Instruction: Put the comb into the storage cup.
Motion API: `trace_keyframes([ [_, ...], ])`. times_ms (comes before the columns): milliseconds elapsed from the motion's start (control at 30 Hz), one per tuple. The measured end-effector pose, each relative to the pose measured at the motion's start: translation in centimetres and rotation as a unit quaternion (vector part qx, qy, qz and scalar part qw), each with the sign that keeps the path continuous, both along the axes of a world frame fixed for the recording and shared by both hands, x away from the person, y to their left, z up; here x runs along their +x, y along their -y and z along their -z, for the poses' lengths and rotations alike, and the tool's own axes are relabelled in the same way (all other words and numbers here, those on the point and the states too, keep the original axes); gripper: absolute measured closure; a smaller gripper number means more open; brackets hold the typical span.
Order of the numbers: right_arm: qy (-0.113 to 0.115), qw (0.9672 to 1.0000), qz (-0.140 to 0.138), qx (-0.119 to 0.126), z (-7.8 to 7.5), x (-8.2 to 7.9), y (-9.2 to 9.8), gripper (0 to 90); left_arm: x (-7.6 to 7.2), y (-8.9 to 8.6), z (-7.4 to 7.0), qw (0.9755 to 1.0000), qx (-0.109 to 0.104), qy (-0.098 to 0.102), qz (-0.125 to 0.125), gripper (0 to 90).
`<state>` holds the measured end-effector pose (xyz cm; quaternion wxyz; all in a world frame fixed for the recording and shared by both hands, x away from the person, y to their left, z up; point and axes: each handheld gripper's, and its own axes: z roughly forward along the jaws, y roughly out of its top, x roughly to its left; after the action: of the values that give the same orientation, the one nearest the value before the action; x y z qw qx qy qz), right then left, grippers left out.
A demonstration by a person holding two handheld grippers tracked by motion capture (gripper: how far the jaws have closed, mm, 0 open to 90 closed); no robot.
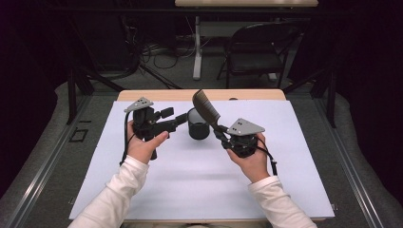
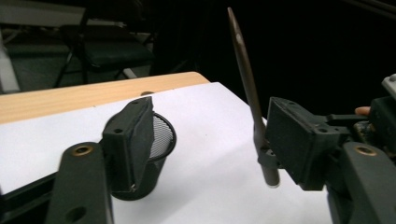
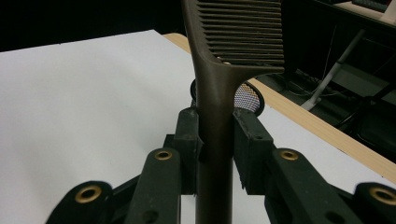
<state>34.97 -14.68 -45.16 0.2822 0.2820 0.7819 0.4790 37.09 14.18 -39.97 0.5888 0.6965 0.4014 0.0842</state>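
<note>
Dark brown comb [image 1: 206, 108], long handle, fine teeth, tilted up above a black mesh cup [image 1: 198, 124] on the white tabletop [image 1: 199, 180]. Right gripper [image 1: 222, 136] fingers [image 3: 250, 144] clamped on the handle. Left gripper [image 1: 179, 120] fingers [image 2: 133, 140] spread, gripping nothing, astride cup and comb tip. Teeth clear in right gripper view; edge-on, blade-thin in left gripper view.

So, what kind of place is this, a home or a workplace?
Most likely a lab or recording room, not a home. A white sheet covers the wooden table, dark drapes hang around it, and cables lie on the floor near a folding chair and another table's leg.
</note>
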Motion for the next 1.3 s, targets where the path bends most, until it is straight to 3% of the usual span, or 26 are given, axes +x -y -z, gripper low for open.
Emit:
trace_keyframes([
  [467, 0.000, 1.0000, 0.000, -0.001, 0.2, 0.0, -0.2, 72.9, 0.9, 0.6, -0.3, 0.9996, -0.014, -0.023, 0.005, 35.1],
  [733, 0.001, 1.0000, -0.001, -0.001, 0.2, -0.1, -0.3, 72.9, 1.2, 1.0, -0.5, 0.9996, -0.014, -0.026, 0.001, 35.1],
  [867, 0.001, 1.0000, -0.002, -0.003, 0.3, -0.1, -0.4, 72.9, 1.4, 1.1, -0.7, 0.9992, -0.020, -0.033, 0.009, 40.2],
  [1300, 0.004, 1.0000, -0.004, -0.004, 0.3, -0.2, -0.5, 72.9, 1.8, 2.0, -1.0, 0.9991, -0.018, -0.035, 0.017, 42.1],
])
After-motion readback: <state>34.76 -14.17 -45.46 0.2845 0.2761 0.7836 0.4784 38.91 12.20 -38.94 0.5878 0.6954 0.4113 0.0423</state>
